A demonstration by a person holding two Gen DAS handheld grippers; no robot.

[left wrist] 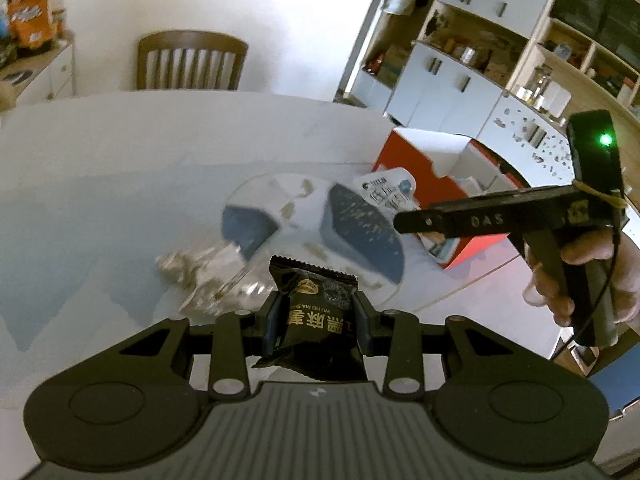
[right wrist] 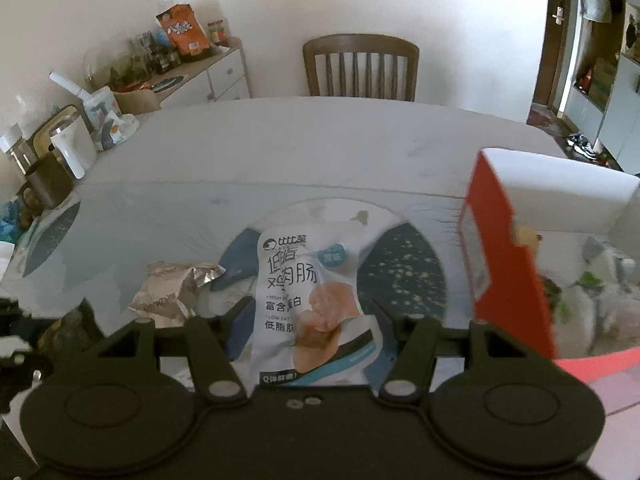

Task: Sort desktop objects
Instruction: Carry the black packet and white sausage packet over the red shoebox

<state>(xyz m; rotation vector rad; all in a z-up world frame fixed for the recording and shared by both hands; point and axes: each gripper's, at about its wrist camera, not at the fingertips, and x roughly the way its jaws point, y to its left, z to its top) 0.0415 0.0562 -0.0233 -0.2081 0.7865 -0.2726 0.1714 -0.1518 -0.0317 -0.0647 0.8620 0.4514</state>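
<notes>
The left gripper (left wrist: 316, 320) is clenching a black snack packet (left wrist: 316, 312), the right gripper (right wrist: 308, 316) is seemingly pinching a white sausage pouch (right wrist: 308, 300), which is risking slipping loose beside the red box (right wrist: 508, 264)

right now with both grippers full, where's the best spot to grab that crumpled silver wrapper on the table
Take the crumpled silver wrapper by its raised folded edge, coming down from above. It lies loose and low on the table, so a side approach would likely just push it. Both packets are clear of it.
</notes>
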